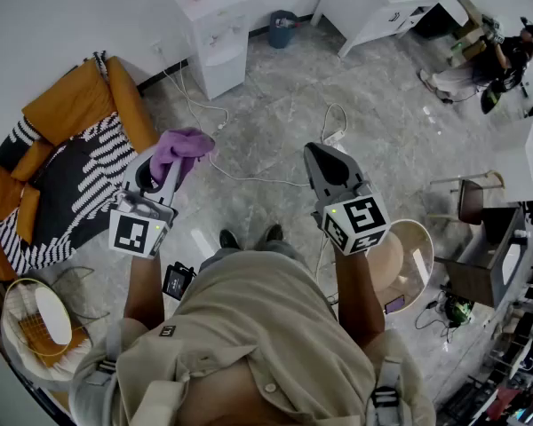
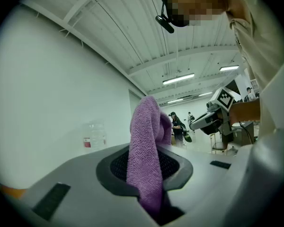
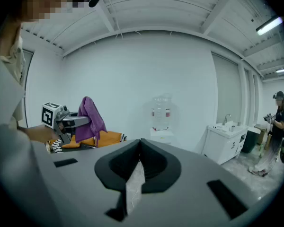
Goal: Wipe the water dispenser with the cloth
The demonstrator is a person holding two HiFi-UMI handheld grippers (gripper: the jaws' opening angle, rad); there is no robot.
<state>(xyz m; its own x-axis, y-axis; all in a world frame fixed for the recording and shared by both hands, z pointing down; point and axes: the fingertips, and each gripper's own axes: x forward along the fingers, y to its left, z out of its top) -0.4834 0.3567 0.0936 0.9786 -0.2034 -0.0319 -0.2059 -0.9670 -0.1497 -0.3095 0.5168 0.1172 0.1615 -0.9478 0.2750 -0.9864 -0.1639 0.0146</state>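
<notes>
Pinching one purple cloth [image 2: 145, 150]: left gripper [image 1: 166, 177].

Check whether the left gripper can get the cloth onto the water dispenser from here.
Probably not yet. The left gripper clamps the cloth, but the water dispenser stands off by the wall, well apart. Only bare floor and a loose cable lie between, so stepping closer should do.

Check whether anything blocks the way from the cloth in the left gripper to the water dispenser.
Nothing visible does. The left gripper holds the purple cloth, and open floor lies between it and the water dispenser. Only a white cable lies flat on that floor.
</notes>
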